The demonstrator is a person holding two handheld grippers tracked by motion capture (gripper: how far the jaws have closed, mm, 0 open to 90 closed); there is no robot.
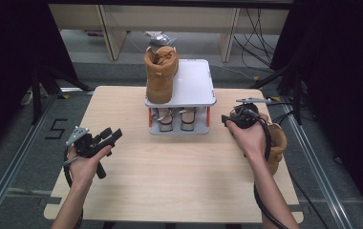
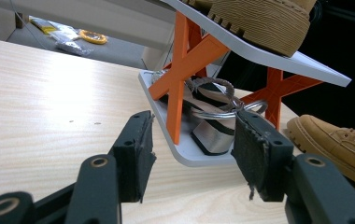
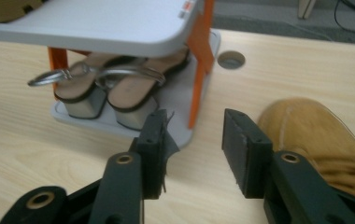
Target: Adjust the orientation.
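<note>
A grey two-shelf rack (image 1: 194, 81) on orange legs stands at the table's back middle. One tan boot (image 1: 160, 74) stands upright on the left of its top shelf. A pair of heeled sandals (image 1: 175, 119) sits on the lower shelf. A second tan boot (image 1: 277, 143) lies on the table at the right, just behind my right hand. My left gripper (image 1: 112, 133) hovers at the table's left, open and empty, its jaws (image 2: 192, 149) facing the rack. My right gripper (image 3: 194, 135) is open with nothing between its jaws, and the boot (image 3: 306, 126) lies just beside its right jaw.
The light wooden table (image 1: 170, 181) has a round hole (image 3: 231, 59) near the rack. Beyond its far edge are bench legs, cables and small packets on the floor (image 2: 68, 35). Black curtains hang at both sides.
</note>
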